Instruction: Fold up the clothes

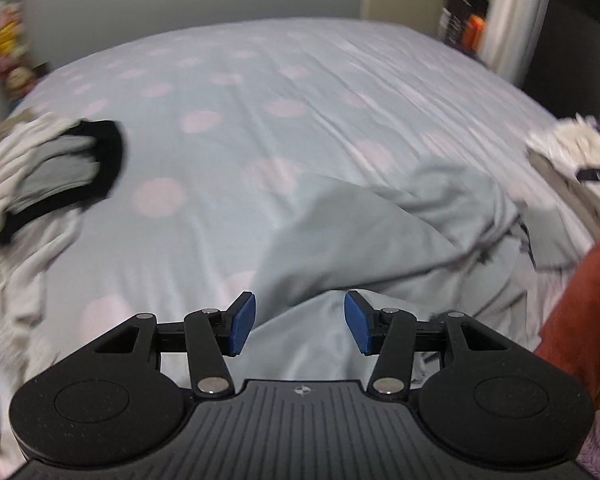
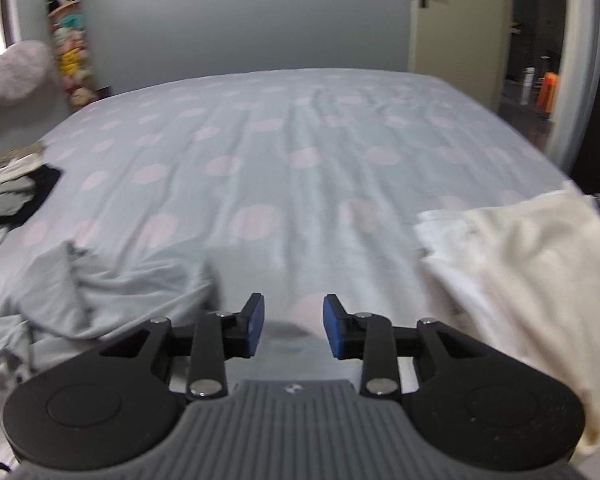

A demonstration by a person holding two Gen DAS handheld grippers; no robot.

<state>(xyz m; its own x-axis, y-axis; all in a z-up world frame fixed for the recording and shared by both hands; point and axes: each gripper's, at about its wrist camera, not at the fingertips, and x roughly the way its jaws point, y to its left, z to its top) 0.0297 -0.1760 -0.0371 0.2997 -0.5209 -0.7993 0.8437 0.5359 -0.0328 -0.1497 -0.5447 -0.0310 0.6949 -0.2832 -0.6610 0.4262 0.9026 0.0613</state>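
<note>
Grey garment (image 1: 364, 248), blurred, lies crumpled under the left gripper (image 1: 299, 326); both grippers' jaws gape, right gripper (image 2: 293, 326) empty

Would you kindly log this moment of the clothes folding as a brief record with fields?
surface: bed sheet, pale blue with pink dots
left tongs: open, empty, over a crumpled pale grey-blue garment
right tongs: open, empty, over bare sheet
right side: cream garment, loosely laid
far left: heap of grey and black clothes
fold progress: none visible
</note>
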